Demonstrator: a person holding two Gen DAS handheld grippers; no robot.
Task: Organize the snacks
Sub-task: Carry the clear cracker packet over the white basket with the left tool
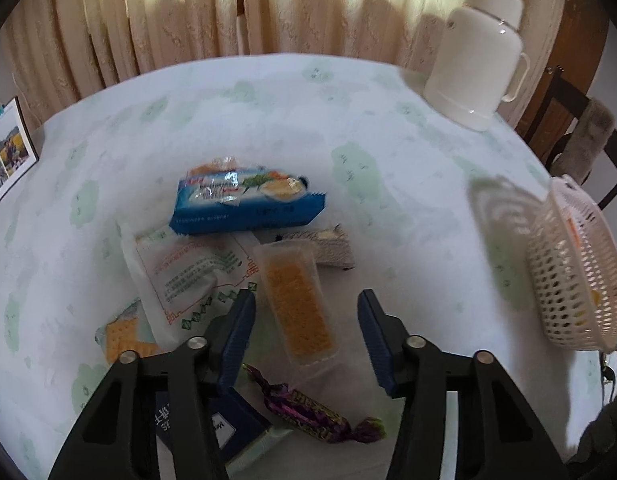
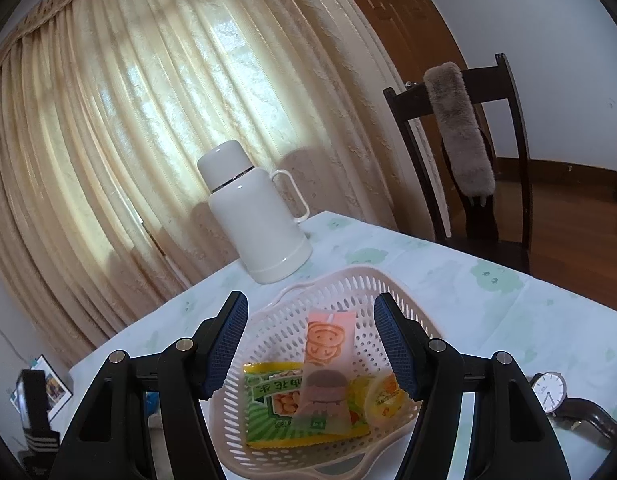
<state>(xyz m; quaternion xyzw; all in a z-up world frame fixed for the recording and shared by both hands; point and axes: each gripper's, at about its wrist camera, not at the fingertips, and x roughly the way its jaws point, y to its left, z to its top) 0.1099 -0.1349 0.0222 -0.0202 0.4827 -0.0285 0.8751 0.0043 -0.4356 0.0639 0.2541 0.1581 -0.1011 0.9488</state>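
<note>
Snacks lie loose on the bench; the left hand-held gripper (image 1: 306, 330) gapes around the clear cracker pack (image 1: 296, 300), untouched. Centre it, then squeeze gently. Right hand-held gripper (image 2: 310, 344) hangs wide, empty, over the basket (image 2: 392, 284).

Daylight is glowing through cream curtains (image 2: 140, 120) that are hanging in folds behind the table (image 1: 268, 120), which is wearing a pale cloth with green prints. A dark wooden chair (image 2: 492, 184) is standing at the table's far corner, a grey furry cover (image 2: 456, 128) draping over its back. A brown wooden door (image 2: 396, 12) is showing beside a white wall (image 2: 548, 40), and the wooden floor (image 2: 576, 220) is catching soft light.
</note>
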